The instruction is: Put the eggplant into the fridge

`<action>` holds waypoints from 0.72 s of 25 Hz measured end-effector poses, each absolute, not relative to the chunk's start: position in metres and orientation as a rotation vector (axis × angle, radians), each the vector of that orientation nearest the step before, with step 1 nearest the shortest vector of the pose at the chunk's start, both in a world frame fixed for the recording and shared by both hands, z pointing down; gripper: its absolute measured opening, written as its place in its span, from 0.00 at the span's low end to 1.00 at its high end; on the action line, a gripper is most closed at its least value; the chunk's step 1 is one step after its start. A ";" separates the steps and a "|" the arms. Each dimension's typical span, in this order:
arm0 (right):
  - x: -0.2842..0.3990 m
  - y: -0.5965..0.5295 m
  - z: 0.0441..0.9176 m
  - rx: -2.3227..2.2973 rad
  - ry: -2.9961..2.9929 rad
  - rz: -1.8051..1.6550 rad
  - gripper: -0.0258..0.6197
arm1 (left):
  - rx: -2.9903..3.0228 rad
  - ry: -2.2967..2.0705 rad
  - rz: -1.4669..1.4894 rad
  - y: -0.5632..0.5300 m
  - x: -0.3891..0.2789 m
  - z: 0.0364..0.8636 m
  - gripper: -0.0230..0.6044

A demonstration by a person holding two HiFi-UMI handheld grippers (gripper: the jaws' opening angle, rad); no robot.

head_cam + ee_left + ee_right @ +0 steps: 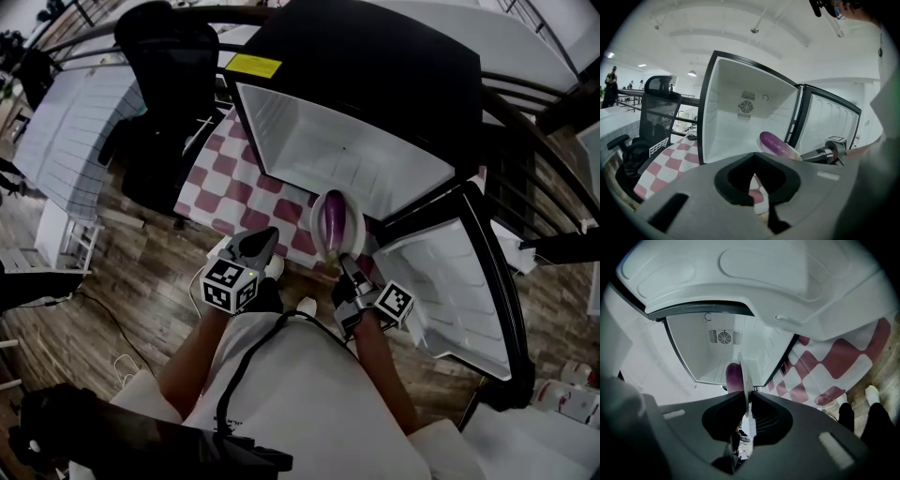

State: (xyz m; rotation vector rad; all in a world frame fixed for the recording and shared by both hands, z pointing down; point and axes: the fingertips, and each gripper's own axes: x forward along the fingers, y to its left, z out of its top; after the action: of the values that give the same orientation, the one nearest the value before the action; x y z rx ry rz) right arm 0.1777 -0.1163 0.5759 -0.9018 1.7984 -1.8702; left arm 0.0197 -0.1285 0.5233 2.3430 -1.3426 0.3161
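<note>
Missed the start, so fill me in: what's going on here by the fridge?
A person holds a hand-held gripper in each hand. The right hand-held gripper is clamped on the rim of a white plate carrying a purple eggplant, held at the mouth of the open, empty fridge, which stands on a checkered cloth. The left hand-held gripper is shut on nothing beside it. The eggplant is not yet set down inside.

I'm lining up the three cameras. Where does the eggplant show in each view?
Head view: the eggplant is at centre, on a white plate in front of the open fridge.
Left gripper view: the eggplant is right of centre, by the fridge's lower edge.
Right gripper view: the eggplant is just left of centre, beside the plate's edge.
Shared landmark: the fridge's white interior.
</note>
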 end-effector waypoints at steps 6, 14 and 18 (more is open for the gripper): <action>0.166 -0.141 0.569 -0.933 1.767 -1.833 0.10 | 2.376 -1.295 0.324 -0.159 0.007 0.522 0.04; 0.147 -0.173 0.568 -0.990 1.732 -1.791 0.10 | 2.443 -1.210 0.330 -0.204 -0.005 0.519 0.04; 0.143 -0.186 0.574 -1.040 1.689 -1.771 0.10 | 2.465 -1.158 0.336 -0.219 -0.009 0.523 0.04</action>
State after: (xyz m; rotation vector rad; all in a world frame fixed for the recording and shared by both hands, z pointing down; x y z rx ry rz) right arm 0.1433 -0.1862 0.5741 -1.0396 1.6892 -1.7711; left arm -0.0087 -0.2193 0.5229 2.4646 -1.1583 0.3357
